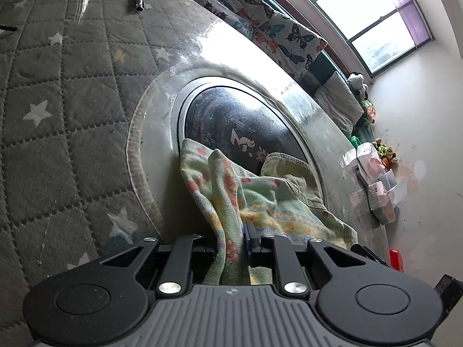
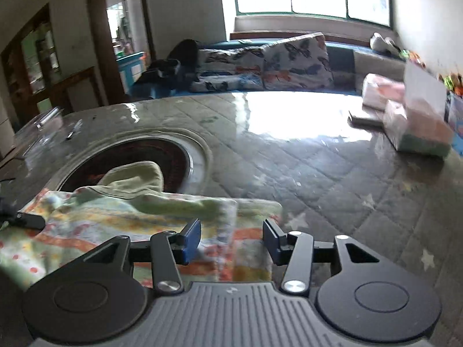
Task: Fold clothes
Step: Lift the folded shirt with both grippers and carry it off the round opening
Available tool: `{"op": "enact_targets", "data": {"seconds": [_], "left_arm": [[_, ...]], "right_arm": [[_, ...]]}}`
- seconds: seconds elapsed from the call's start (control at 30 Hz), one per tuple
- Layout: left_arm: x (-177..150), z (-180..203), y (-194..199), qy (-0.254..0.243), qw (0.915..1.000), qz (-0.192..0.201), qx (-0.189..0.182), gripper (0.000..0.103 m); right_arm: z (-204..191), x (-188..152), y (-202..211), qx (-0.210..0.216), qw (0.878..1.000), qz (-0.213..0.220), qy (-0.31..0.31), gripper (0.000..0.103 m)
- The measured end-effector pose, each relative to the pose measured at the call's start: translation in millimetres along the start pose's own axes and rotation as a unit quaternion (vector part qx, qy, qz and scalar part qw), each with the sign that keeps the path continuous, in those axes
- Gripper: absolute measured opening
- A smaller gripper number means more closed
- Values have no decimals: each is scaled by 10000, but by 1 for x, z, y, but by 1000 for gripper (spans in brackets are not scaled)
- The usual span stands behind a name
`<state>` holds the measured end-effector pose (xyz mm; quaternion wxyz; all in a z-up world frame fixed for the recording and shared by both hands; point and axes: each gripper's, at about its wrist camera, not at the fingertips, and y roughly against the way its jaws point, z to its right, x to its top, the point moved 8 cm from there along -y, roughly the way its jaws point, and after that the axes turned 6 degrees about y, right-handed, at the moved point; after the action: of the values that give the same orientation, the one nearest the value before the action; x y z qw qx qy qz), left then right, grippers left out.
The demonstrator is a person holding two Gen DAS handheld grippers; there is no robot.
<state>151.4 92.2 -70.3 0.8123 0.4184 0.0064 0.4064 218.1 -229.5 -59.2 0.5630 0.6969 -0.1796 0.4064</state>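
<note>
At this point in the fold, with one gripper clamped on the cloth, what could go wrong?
1. The left gripper pinches a bunched ridge of the floral towel, so pulling may drag several layers and crease the fold.
2. The right gripper is open over the towel's edge; closing here may miss the corner.
3. The towel overlaps the round black burner and could snag its rim.

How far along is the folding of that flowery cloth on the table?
Partly done: the floral cloth already lies doubled over on the table, a green garment bunched on top. In hand: the left tongs pinch one gathered edge; the right tongs stand open above the cloth, gripping nothing. Left: smoothing, further folds, and the green garment.
</note>
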Motion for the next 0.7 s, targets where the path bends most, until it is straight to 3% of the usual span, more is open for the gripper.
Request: {"op": "enact_targets", "data": {"seconds": [0.47,0.53,0.6,0.7], "left_arm": [[0,5,-2,-194,9996,58,180,18],[-1,6,-2,-240,9995,76,198,18],[-1,7,-2,-274,9994,88,209,17],[-1,8,-3,-312,9992,110,236,18]], "right_arm": [[1,-6,-2,58,9999,-3,-108,51],[-1,-6,-1,79,9999,-1,-78,45],[-2,-6,0,103,9999,3,-67,29],[-3,-8,1,214,9996,9,-186,15]]}}
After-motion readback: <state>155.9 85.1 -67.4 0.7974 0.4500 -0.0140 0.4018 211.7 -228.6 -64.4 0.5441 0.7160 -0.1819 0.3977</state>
